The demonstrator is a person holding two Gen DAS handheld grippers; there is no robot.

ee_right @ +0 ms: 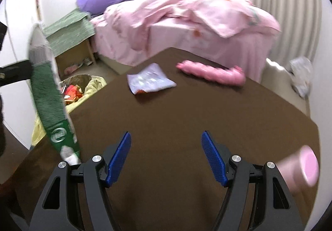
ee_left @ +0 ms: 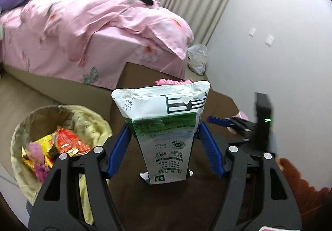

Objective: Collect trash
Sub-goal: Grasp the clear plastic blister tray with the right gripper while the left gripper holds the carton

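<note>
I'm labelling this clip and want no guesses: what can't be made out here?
- Left wrist view: whether the left tongs touch the carton; it sits between spread pads, contact unclear.
- Left wrist view: bin contents below the top wrappers, hidden by them.
- Right wrist view: carton print, motion-blurred.
- Right wrist view: pink-capped item, blurred, cut by the edge.
- Right wrist view: packet label, too small.

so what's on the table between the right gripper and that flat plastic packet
Nothing: in the right wrist view, only bare brown table lies between the right gripper and the packet.
</note>
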